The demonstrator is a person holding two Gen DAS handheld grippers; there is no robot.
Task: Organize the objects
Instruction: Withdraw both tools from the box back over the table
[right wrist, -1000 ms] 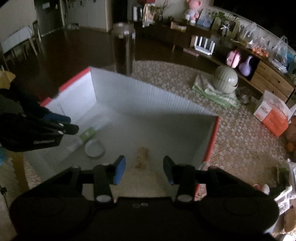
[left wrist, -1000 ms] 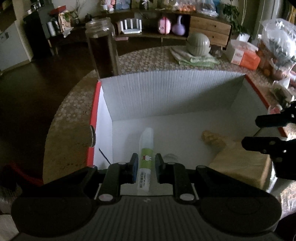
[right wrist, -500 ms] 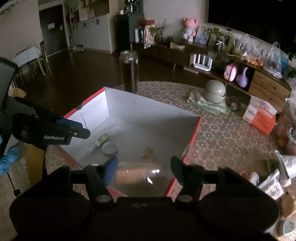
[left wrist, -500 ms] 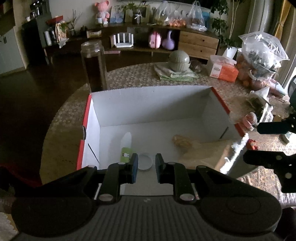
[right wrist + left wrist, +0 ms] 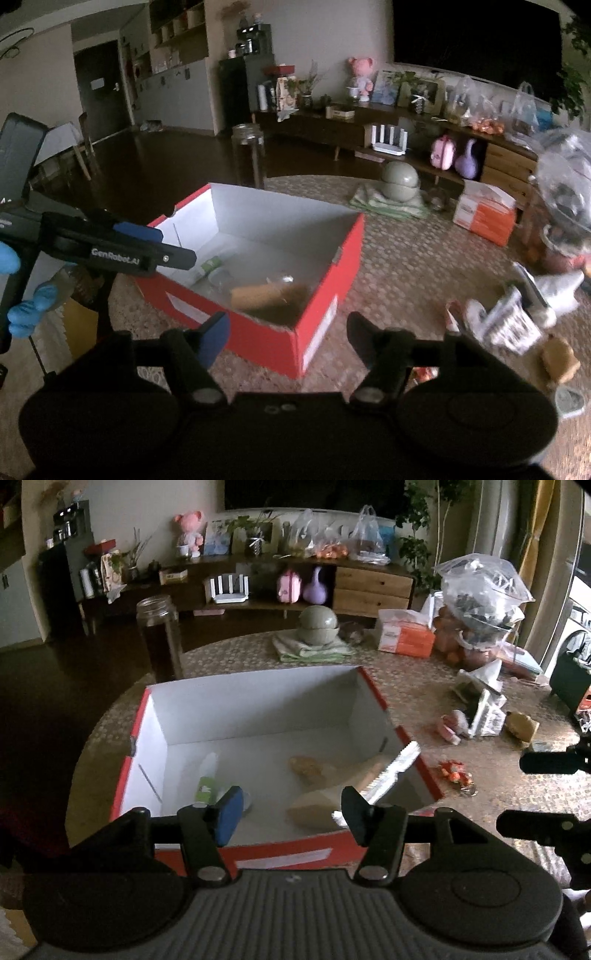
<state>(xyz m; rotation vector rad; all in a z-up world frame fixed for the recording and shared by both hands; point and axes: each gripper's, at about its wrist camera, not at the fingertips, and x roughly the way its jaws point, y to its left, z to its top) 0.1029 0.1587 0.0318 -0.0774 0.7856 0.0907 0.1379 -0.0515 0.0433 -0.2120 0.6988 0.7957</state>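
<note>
A red cardboard box point(image 5: 258, 853) with a white inside stands on the patterned table; it also shows in the right wrist view point(image 5: 325, 258). Inside lie a white tube with a green label point(image 5: 207, 784), a small round lid point(image 5: 218, 275), a tan packet point(image 5: 332, 775) and a small tan lump point(image 5: 301, 764). My left gripper point(image 5: 291, 810) is open and empty, above the box's near wall. My right gripper point(image 5: 286, 338) is open and empty, near the box's right corner. Loose small items point(image 5: 456, 770) lie on the table right of the box.
A tall dark jar point(image 5: 159, 635) stands behind the box. Stacked green bowls on a cloth point(image 5: 317, 626), an orange tissue box point(image 5: 404, 637), plastic bags point(image 5: 480, 590), white wrappers point(image 5: 506, 319) and a tan toy point(image 5: 559, 360) crowd the table's right side.
My left gripper let go of the tube, opened and pulled back up out of the box. My right gripper also opened wider and drew back to the right.
</note>
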